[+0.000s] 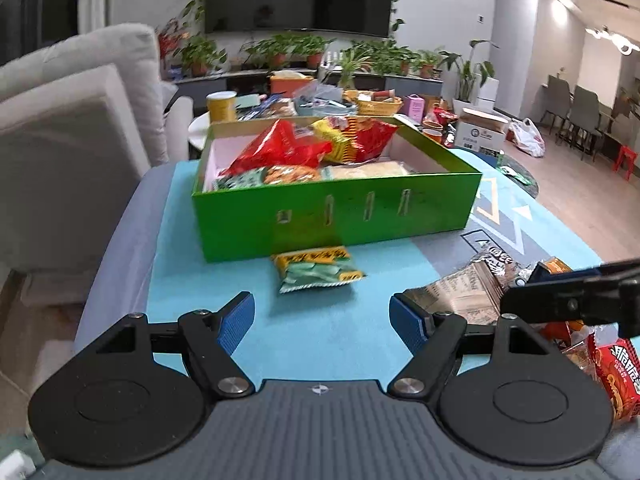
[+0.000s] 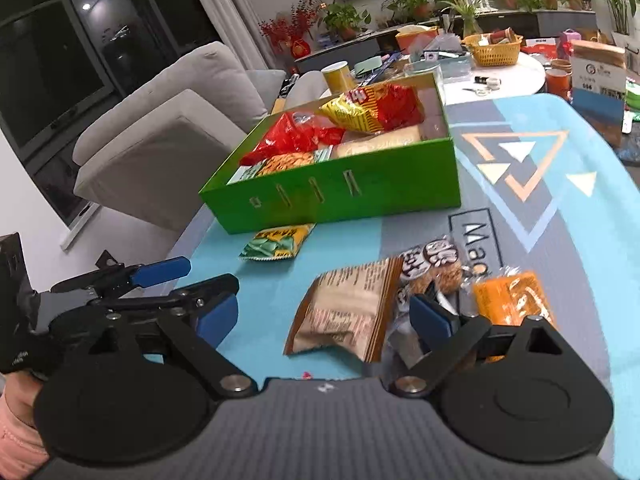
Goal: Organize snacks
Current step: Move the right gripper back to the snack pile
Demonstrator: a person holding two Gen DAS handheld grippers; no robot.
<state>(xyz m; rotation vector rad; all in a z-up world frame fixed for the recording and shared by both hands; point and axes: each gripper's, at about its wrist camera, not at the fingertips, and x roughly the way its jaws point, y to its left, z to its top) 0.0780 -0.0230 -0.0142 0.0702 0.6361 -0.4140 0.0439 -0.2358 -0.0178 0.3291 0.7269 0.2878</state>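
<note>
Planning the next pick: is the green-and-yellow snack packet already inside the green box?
No, the green-and-yellow snack packet lies on the blue mat just outside the green box's front wall.

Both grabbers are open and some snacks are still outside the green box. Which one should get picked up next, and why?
Probably the brown packet. It lies on the mat between the open fingers of the right gripper, so a short push forward and a squeeze should catch it. The green box just beyond still shows room at its right end. The left gripper is open too, with the green and yellow packet farther ahead.

left wrist: low, faces green box (image 1: 336,216) | right wrist: low, right | shared: box
</note>
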